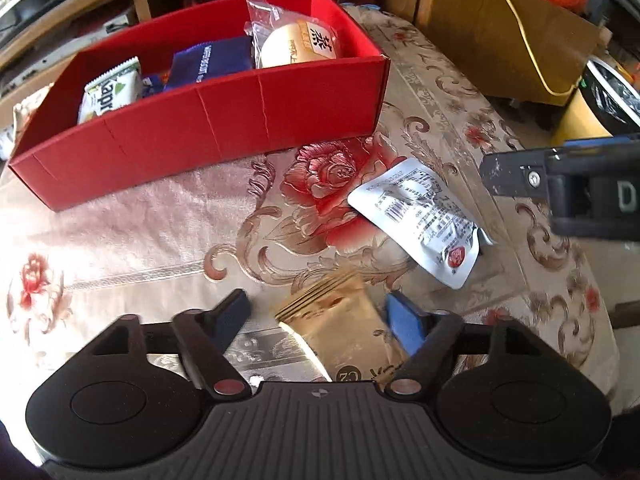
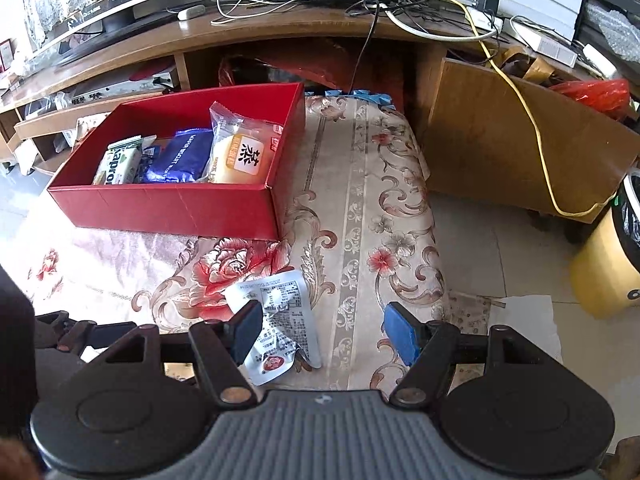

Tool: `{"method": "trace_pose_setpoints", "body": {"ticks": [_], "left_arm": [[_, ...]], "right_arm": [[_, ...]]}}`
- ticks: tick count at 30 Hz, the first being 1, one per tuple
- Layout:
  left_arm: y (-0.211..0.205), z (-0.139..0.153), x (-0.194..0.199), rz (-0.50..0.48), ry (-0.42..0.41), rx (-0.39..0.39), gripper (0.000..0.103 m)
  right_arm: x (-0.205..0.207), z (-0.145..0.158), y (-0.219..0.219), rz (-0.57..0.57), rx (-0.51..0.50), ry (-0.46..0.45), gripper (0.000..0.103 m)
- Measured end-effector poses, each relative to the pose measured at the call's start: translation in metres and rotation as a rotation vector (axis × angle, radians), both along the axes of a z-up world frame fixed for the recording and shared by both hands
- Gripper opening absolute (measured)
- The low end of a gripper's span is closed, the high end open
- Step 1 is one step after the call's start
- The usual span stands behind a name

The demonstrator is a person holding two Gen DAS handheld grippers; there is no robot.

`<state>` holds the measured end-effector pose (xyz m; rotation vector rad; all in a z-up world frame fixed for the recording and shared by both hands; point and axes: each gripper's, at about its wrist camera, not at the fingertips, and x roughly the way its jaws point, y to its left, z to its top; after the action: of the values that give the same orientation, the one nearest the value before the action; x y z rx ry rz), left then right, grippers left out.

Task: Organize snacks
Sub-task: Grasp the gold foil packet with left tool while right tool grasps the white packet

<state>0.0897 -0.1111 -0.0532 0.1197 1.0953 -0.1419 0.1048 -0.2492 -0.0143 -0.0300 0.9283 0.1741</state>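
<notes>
Snacks left: gold packet (image 1: pixel 344 332) lies loose between my half-open left gripper (image 1: pixel 320 316); silver pouch (image 2: pixel 280 320) near my empty, parted right gripper (image 2: pixel 320 332). Both light, crinkly; I'd pinch mid-body.

"Kapro" on green-white packet (image 1: pixel 110 90); "蒸" on bun wrapper (image 2: pixel 244 154); "D" on right tongs (image 1: pixel 568 192).

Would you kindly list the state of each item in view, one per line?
Red box: open, partly filled.
Bun packet: leaning in the box.
Silver packet: flat on the cloth, back up.
Gold packet: between open left gripper fingers.
Right gripper: open, over the silver packet.
</notes>
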Motion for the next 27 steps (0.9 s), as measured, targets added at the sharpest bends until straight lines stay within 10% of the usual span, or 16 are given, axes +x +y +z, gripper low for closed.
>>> {"method": "trace_pose_setpoints", "body": {"ticks": [13,24,27], "left_arm": [[0.031,0.010,-0.014,-0.029,0.037,-0.047,0.048],[0.034,0.009,-0.015,-0.033,0.058,-0.108,0.068],[0.033,0.008,-0.018,-0.044,0.053,-0.094,0.067]], "right_arm": [[0.032,-0.025,0.017,0.082,-0.036,0.114,0.063],[0.049,-0.057,0.047,0.182,-0.059,0.193,0.071],[0.044,-0.056,0.043,0.179,-0.056,0.191,0.057]]}}
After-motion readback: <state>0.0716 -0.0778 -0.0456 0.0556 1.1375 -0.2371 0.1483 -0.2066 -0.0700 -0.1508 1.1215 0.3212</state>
